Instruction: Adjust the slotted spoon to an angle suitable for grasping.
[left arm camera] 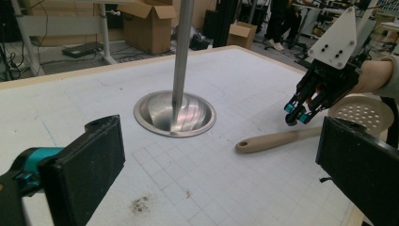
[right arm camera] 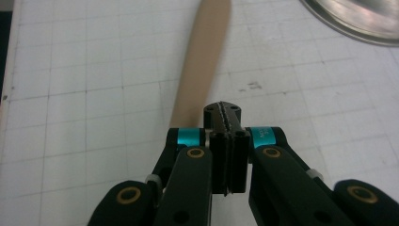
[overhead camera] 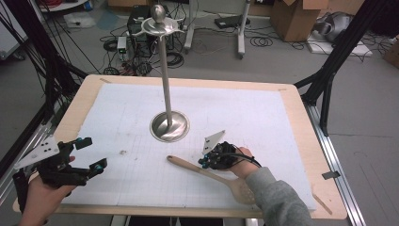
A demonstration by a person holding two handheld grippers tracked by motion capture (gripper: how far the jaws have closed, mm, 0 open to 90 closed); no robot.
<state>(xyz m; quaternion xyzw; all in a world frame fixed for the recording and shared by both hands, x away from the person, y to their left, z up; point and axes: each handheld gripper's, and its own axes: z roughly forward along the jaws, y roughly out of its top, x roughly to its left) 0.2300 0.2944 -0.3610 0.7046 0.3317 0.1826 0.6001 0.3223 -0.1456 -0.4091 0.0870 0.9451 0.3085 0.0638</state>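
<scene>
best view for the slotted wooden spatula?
High view: the wooden spatula lies whole, though a sleeve covers part of its head. Left gripper view gives handle and perforated head edge-on; right gripper view just the handle.

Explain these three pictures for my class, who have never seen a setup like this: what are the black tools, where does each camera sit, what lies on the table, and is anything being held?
No robot is here. A person holds a hand-operated tool in each hand: the left gripper and the right gripper, each with two black jaws.

The high view looks down from above the person's side of the table. The other two cameras ride on the grippers and look along their jaws.

On the white gridded mat stands a tall metal stand with a round base. A wooden slotted spatula lies flat nearby.

The left gripper's jaws stand wide apart, holding nothing. The right gripper's jaws are pressed together just above the spatula's handle, and nothing shows between them. The spatula lies on the mat, not lifted.
</scene>
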